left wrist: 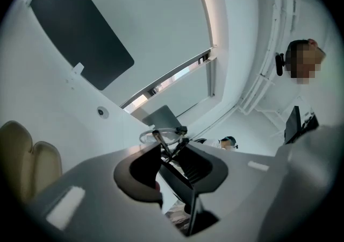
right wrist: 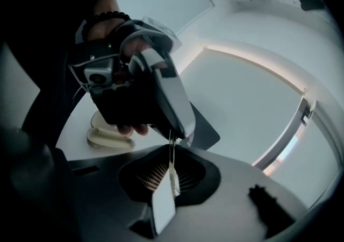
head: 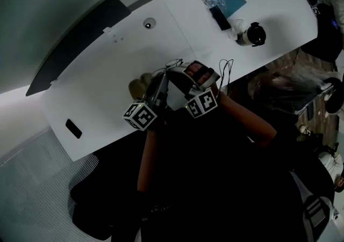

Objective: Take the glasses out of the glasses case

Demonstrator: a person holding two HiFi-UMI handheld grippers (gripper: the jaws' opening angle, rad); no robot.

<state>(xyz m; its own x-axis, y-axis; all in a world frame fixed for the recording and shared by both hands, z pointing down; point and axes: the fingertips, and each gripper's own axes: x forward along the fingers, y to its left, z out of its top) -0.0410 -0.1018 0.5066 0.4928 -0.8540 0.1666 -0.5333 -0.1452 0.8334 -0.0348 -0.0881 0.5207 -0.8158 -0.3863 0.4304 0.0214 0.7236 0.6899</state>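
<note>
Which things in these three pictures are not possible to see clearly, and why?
- Head view: the glasses are tiny and mostly behind the left claw and right claw.
- Head view: the glasses case is partly covered by the left claw.
- Right gripper view: the left claw hides most of the glasses; little more than thin wire shows.

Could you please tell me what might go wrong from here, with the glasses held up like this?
1. The left gripper and the right gripper both pinch the thin wire glasses above the table. A pull or twist between them could bend the frame.
2. The right fingers hold only a slim arm, so it may slip and fall near the open case.
</note>
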